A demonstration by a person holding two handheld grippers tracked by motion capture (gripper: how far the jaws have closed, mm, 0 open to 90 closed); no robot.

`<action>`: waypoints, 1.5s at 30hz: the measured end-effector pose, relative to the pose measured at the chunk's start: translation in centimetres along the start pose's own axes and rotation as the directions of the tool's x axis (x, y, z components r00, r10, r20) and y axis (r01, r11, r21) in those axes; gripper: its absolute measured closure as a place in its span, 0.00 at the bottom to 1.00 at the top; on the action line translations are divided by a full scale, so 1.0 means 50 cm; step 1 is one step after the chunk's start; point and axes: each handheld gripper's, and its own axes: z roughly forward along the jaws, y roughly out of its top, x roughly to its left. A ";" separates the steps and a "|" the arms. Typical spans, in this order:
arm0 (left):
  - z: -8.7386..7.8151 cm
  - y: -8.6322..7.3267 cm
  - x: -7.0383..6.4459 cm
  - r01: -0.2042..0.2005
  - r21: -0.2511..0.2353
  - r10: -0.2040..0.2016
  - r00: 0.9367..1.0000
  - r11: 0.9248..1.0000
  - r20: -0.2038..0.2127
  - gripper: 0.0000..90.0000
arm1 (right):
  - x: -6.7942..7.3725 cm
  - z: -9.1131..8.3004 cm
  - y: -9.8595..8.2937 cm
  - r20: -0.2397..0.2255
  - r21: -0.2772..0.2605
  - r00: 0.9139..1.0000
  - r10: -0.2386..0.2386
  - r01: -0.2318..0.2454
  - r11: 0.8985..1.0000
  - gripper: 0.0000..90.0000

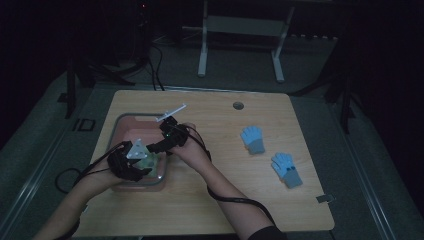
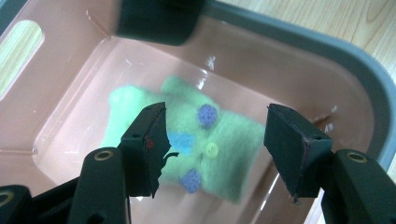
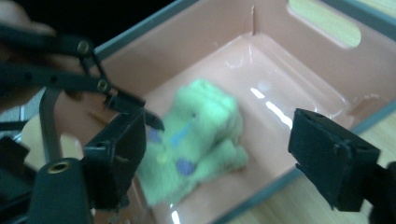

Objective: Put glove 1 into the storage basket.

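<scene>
A green knitted glove (image 2: pixel 224 135) with blue patches and a yellow button lies folded on the floor of a pink bin (image 2: pixel 280 60) with a grey rim. In the high view the bin (image 1: pixel 120 122) sits on the left part of the table, with the green glove (image 1: pixel 150 161) inside. My left gripper (image 2: pixel 222 149) hovers open just above the glove, its jaws spread wide. My right gripper (image 3: pixel 224 158) is also open, over the bin's near rim, with the glove (image 3: pixel 205 126) between and beyond its jaws. From above, the left gripper (image 1: pixel 145 164) and the right gripper (image 1: pixel 161 146) sit close together over the bin.
Two blue gloves (image 1: pixel 252 140) (image 1: pixel 286 170) lie apart on the wooden table's right half. A round hole (image 1: pixel 238 105) is near the table's far edge. A white stand (image 1: pixel 240 30) is on the floor beyond. Cables trail from both grippers.
</scene>
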 end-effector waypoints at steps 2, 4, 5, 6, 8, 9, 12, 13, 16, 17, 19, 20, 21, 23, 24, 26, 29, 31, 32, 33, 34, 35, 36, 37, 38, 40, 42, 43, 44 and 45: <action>-0.001 0.007 -0.003 0.001 -0.009 -0.001 1.000 1.000 0.008 0.45 | -0.003 -0.010 -0.012 0.002 -0.004 1.000 0.003 -0.003 1.000 0.20; -0.002 0.013 -0.006 0.005 -0.018 -0.005 1.000 1.000 0.014 0.46 | -0.005 -0.020 -0.023 0.000 -0.009 1.000 0.006 -0.006 1.000 0.20; -0.003 0.017 -0.008 0.005 -0.024 -0.005 1.000 1.000 0.017 0.46 | -0.005 -0.023 -0.028 0.003 -0.011 1.000 0.002 -0.002 1.000 0.20; -0.003 0.021 -0.009 0.004 -0.026 -0.003 1.000 1.000 0.019 0.46 | -0.007 -0.028 -0.036 0.004 -0.009 1.000 -0.004 0.004 1.000 0.20; -0.004 0.028 -0.010 0.009 -0.036 -0.009 1.000 0.999 0.020 0.46 | -0.011 -0.038 -0.047 0.015 -0.007 1.000 -0.007 0.007 1.000 0.20; -0.004 0.030 -0.011 0.010 -0.037 -0.010 1.000 0.999 0.020 0.46 | -0.014 -0.043 -0.053 0.017 -0.007 1.000 -0.006 0.006 1.000 0.20; -0.006 0.041 -0.014 0.017 -0.050 -0.016 1.000 0.999 0.020 0.46 | -0.024 -0.063 -0.069 0.027 -0.021 1.000 -0.001 0.001 1.000 0.19; -0.006 0.046 -0.016 0.024 -0.060 -0.022 0.999 0.998 0.025 0.46 | -0.027 -0.068 -0.073 0.032 -0.023 0.999 0.003 -0.002 1.000 0.19; -0.004 0.058 -0.021 0.029 -0.063 -0.027 0.999 0.998 0.032 0.45 | -0.041 -0.089 -0.089 0.049 -0.039 0.999 0.008 -0.006 0.999 0.19; -0.002 0.063 -0.024 0.033 -0.062 -0.031 0.999 0.998 0.029 0.44 | -0.046 -0.095 -0.094 0.050 -0.041 0.999 0.011 -0.009 0.999 0.19; 0.003 0.072 -0.029 0.032 -0.064 -0.029 0.999 0.997 0.043 0.44 | -0.056 -0.107 -0.104 0.058 -0.047 0.998 0.024 -0.021 0.999 0.19; 0.005 0.077 -0.032 0.028 -0.065 -0.026 0.999 0.997 0.042 0.44 | -0.060 -0.112 -0.109 0.055 -0.047 0.998 0.031 -0.028 0.998 0.19; 0.007 0.081 -0.035 0.031 -0.070 -0.028 0.998 0.997 0.050 0.44 | -0.063 -0.116 -0.114 0.053 -0.049 0.998 0.034 -0.031 0.998 0.19; 0.011 0.091 -0.040 0.022 -0.067 -0.018 0.998 0.998 0.053 0.44 | -0.068 -0.125 -0.124 0.056 -0.051 0.998 0.036 -0.033 0.998 0.19; 0.014 0.095 -0.044 0.016 -0.067 -0.012 0.998 0.998 0.058 0.44 | -0.071 -0.129 -0.129 0.055 -0.047 0.998 0.034 -0.031 0.998 0.19; 0.018 0.104 -0.052 0.005 -0.069 -0.001 0.998 0.998 0.065 0.44 | -0.076 -0.138 -0.139 0.063 -0.050 0.997 0.037 -0.034 0.998 0.19; 0.026 0.117 -0.064 -0.011 -0.070 0.016 0.997 0.997 0.076 0.44 | -0.085 -0.156 -0.153 0.071 -0.069 0.996 0.046 -0.041 0.997 0.19; 0.028 0.121 -0.068 -0.014 -0.072 0.020 0.996 0.997 0.081 0.44 | -0.088 -0.164 -0.160 0.072 -0.071 0.997 0.043 -0.038 0.997 0.19; 0.032 0.128 -0.076 -0.019 -0.078 0.026 0.996 0.997 0.087 0.44 | -0.090 -0.168 -0.164 0.078 -0.071 0.996 0.042 -0.036 0.997 0.19; 0.034 0.132 -0.080 -0.020 -0.085 0.028 0.995 0.996 0.094 0.44 | -0.091 -0.172 -0.169 0.081 -0.072 0.996 0.037 -0.031 0.997 0.19; 0.036 0.135 -0.085 -0.016 -0.091 0.025 0.995 0.996 0.098 0.44 | -0.092 -0.176 -0.173 0.088 -0.071 0.996 0.029 -0.023 0.997 0.19; 0.039 0.139 -0.089 -0.017 -0.096 0.027 0.994 0.995 0.103 0.44 | -0.092 -0.179 -0.177 0.095 -0.069 0.995 0.026 -0.019 0.997 0.19; 0.042 0.143 -0.094 -0.012 -0.102 0.024 0.993 0.995 0.117 0.44 | -0.092 -0.182 -0.181 0.100 -0.071 0.995 0.023 -0.016 0.997 0.18; 0.045 0.147 -0.100 -0.017 -0.102 0.029 0.993 0.995 0.115 0.42 | -0.093 -0.186 -0.186 0.102 -0.070 0.994 0.024 -0.017 0.997 0.18; 0.049 0.151 -0.106 -0.027 -0.094 0.037 0.994 0.995 0.106 0.41 | -0.094 -0.190 -0.190 0.104 -0.072 0.994 0.023 -0.016 0.997 0.18; 0.058 0.157 -0.114 -0.028 -0.089 0.038 0.993 0.996 0.114 0.36 | -0.096 -0.198 -0.198 0.108 -0.076 0.994 0.028 -0.020 0.997 0.17; 0.065 0.163 -0.120 -0.019 -0.095 0.030 0.993 0.995 0.114 0.30 | -0.100 -0.206 -0.206 0.115 -0.077 0.993 0.028 -0.019 0.997 0.17; 0.065 0.163 -0.120 -0.019 -0.095 0.030 0.993 0.995 0.114 0.28 | -0.100 -0.206 -0.206 0.115 -0.077 0.993 0.028 -0.019 0.997 0.17; 0.069 0.165 -0.123 -0.009 -0.097 0.021 0.993 0.995 0.115 0.28 | -0.100 -0.209 -0.209 0.117 -0.079 0.993 0.028 -0.019 0.997 0.17; 0.073 0.168 -0.125 0.002 -0.095 0.010 0.993 0.995 0.119 0.22 | -0.102 -0.214 -0.215 0.120 -0.080 0.992 0.029 -0.020 0.997 0.17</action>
